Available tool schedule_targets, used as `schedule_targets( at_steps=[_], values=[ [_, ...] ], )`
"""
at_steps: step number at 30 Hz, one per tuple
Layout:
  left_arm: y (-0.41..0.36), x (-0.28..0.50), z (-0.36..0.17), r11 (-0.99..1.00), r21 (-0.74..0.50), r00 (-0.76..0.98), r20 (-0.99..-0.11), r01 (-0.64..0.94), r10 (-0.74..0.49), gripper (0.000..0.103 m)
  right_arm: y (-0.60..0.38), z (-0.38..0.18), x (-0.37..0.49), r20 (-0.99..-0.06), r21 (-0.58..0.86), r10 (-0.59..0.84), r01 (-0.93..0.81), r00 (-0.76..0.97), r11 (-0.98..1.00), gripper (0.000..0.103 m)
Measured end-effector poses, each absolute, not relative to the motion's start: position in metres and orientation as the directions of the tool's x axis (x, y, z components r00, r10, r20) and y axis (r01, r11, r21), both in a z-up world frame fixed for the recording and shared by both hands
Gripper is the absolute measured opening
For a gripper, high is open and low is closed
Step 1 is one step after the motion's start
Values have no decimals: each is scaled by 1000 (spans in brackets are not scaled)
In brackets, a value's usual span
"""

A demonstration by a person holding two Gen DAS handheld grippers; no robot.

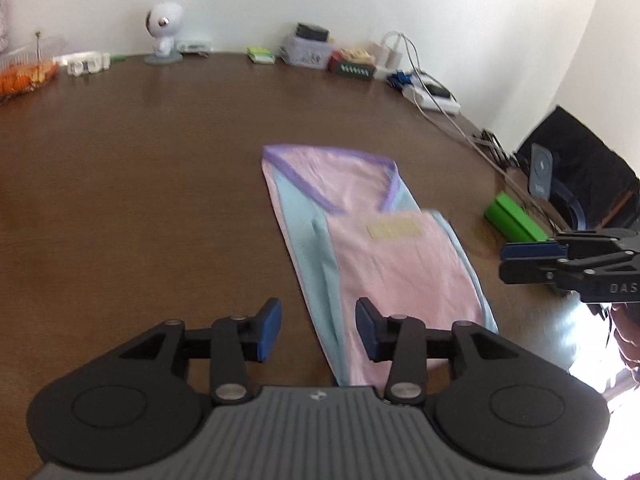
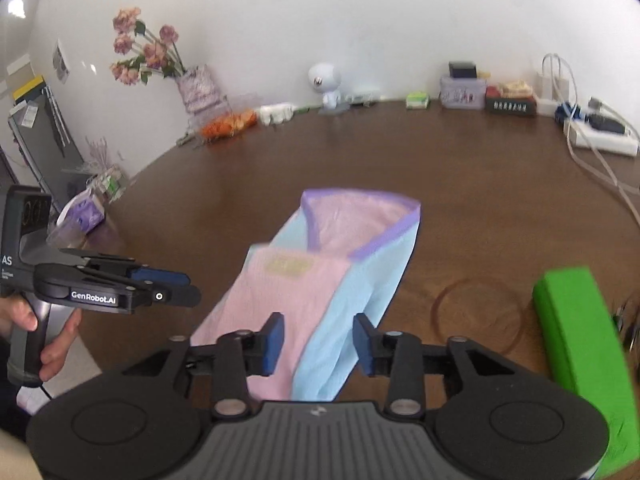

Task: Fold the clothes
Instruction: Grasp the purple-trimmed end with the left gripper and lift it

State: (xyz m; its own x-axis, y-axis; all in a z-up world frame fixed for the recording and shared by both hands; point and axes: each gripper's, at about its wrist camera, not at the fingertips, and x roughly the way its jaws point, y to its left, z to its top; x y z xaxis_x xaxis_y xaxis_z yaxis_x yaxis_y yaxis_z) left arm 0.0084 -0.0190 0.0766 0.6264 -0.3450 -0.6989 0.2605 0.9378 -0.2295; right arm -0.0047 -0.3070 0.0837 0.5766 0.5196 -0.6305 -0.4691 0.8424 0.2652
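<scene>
A pink and light-blue garment with purple trim lies folded into a long narrow strip on the brown table; a pale yellow label shows on its pink panel. My left gripper is open over the strip's near left edge, with nothing gripped. In the right wrist view the same garment runs away from me, and my right gripper is open over its near end, above the blue side panel. A hand holds the left gripper beside the cloth's left side. The right gripper hovers off the cloth's right edge.
A green box lies on the table right of the garment. Along the far wall stand a white figurine, small boxes, a power strip with trailing cables, and a flower vase. A black chair stands past the table's right edge.
</scene>
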Motion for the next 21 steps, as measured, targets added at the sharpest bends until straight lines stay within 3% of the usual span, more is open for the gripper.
schedule_targets(
  at_steps=[3, 7, 11, 12, 16, 21],
  values=[
    [-18, 71, 77, 945, -226, 637, -699, 235, -325, 55, -298, 89, 58, -628, 165, 424, -421, 652, 892, 41],
    [-36, 147, 58, 965, -157, 601, -758, 210, -254, 55, -283, 63, 138, -716, 171, 365, -358, 595, 918, 36],
    [-38, 173, 43, 971, -163, 592, -770, 177, -237, 53, -283, 41, 169, -754, 207, 355, -314, 553, 927, 34],
    [-38, 175, 41, 968, -173, 593, -767, 180, -247, 49, -282, 37, 170, -757, 208, 359, -319, 546, 925, 29],
    [-41, 180, 38, 971, -158, 605, -760, 182, -237, 4, -275, 28, 171, -763, 184, 352, -340, 542, 922, 4],
    [-36, 168, 52, 961, -201, 647, -710, 190, -277, 2, -278, 38, 144, -735, 166, 368, -374, 570, 912, 2]
  ],
)
